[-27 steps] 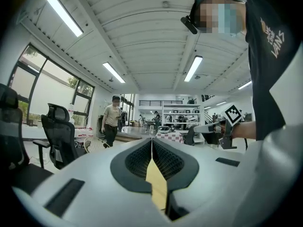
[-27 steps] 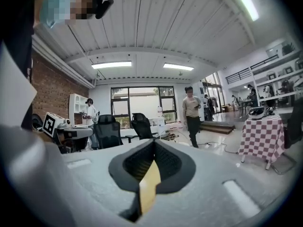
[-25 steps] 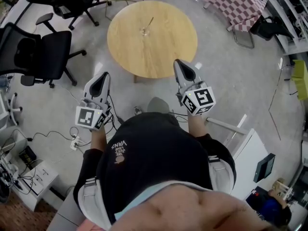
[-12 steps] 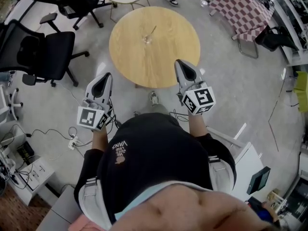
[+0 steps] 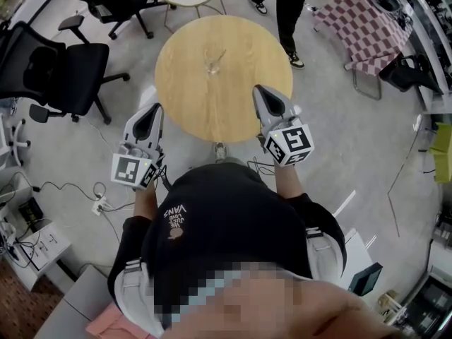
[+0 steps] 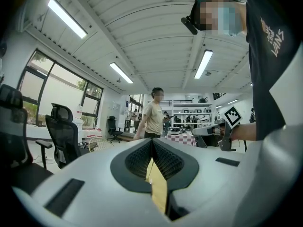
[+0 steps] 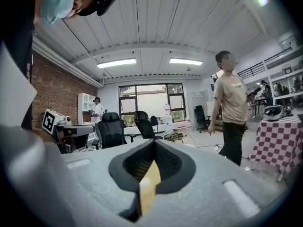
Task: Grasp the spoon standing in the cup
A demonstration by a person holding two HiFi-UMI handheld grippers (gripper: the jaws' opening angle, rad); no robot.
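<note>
Only the head view had the goods. The cup (image 5: 212, 67) sat on the round wooden table (image 5: 240, 111), a bit toward 11 o'clock from the middle, with the spoon (image 5: 219, 55) standing in it and leaning toward 1 o'clock. Neither gripper view caught the cup or spoon at all. They looked out level across the room instead.

What the gripper views did give was the jaws. The left gripper (image 6: 152, 145) had its pads pressed together with nothing in them, just a wood-coloured sliver showing behind the tips. Same story for the right gripper (image 7: 154, 148): closed up and empty. Each also caught the other one's marker cube off to the side.

A person (image 7: 232, 108) in a beige shirt showed up whole in both gripper views, but the head view cut them off at the legs (image 5: 282, 2) up at 1 o'clock from the table.

The cup was tiny and see-through from above, so I couldn't make out the spoon's bowl.

For room: the left gripper (image 5: 150, 113) hung just off the table rim at about 8 o'clock, over the floor, and the right gripper (image 5: 263, 94) had its tip over the near edge at about 5 o'clock. Bare wood ran from both up to the cup, well apart from either. An office chair (image 5: 49, 69) sat off at 9 o'clock and a checked cloth (image 5: 360, 23) at 2 o'clock.
</note>
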